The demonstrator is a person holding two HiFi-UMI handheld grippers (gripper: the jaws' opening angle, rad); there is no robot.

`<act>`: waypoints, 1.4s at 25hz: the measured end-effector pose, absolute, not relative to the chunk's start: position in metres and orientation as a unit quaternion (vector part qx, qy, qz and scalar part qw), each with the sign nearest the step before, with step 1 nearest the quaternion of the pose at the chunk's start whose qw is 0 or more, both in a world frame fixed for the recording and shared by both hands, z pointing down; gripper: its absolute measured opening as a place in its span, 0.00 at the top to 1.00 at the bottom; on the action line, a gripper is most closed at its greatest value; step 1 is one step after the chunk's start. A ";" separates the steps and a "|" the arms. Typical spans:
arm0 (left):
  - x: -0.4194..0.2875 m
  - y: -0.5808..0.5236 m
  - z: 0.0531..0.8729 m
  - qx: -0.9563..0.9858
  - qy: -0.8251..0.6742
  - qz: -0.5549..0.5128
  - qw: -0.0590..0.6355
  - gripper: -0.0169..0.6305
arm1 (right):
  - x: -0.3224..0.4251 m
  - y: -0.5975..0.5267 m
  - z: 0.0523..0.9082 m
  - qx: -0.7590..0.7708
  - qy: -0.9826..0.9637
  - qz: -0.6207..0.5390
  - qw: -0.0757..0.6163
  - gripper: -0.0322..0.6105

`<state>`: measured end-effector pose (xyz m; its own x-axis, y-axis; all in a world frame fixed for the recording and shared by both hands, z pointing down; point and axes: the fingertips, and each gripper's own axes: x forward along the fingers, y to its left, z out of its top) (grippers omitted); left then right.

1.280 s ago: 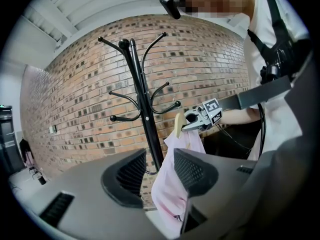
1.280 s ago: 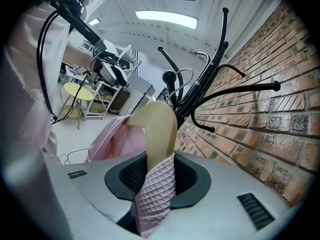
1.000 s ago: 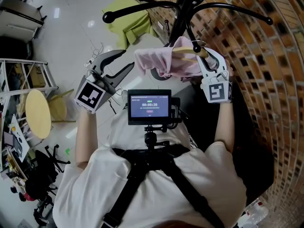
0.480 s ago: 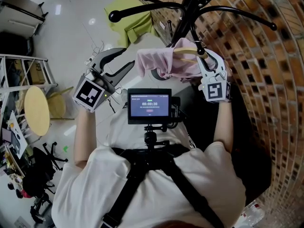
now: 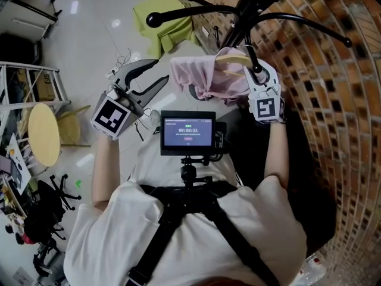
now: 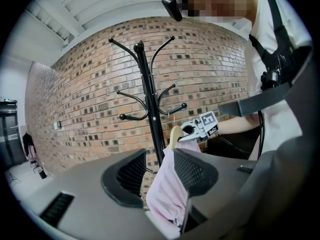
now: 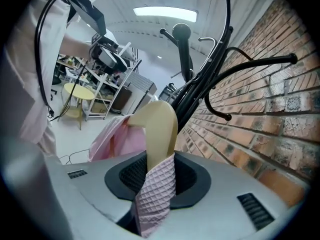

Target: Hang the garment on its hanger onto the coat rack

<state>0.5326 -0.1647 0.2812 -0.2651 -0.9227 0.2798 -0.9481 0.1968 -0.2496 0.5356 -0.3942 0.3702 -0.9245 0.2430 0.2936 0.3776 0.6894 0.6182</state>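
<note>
My right gripper (image 5: 258,71) is shut on one end of a pale wooden hanger (image 5: 233,57) that carries a pink garment (image 5: 199,76). In the right gripper view the hanger (image 7: 161,126) and a fold of pink fabric (image 7: 152,196) sit pinched between the jaws of the right gripper (image 7: 155,176). The black coat rack (image 5: 239,20) stands just beyond, its curved arms spreading above the hanger. My left gripper (image 5: 158,73) is open, close to the garment's left edge. In the left gripper view the garment (image 6: 170,191) hangs in front of the left gripper (image 6: 159,163), not pinched.
A brick wall (image 5: 333,100) runs along the right behind the rack. On the floor lie a green cloth (image 5: 159,24), a round yellow stool (image 5: 44,138), a metal shelf (image 5: 27,91) and black tripods (image 5: 50,210). A small monitor (image 5: 187,132) sits on my chest rig.
My right gripper has carried the hanger and garment a little closer to the rack's pole. The left gripper has stayed where it was, still open.
</note>
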 end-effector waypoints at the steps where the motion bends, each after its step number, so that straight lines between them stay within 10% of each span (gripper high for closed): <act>1: 0.532 -0.164 0.282 0.604 -0.774 0.188 0.035 0.70 | 0.534 -0.394 0.371 -0.171 -0.916 -0.352 0.092 0.79; 29: 0.532 -0.152 0.298 0.587 -0.791 0.170 0.044 0.71 | 0.507 -0.391 0.388 -0.170 -0.946 -0.265 0.077 0.80; 35: 0.531 -0.153 0.303 0.587 -0.790 0.169 0.048 0.71 | 0.505 -0.407 0.386 -0.133 -0.962 -0.224 0.079 0.65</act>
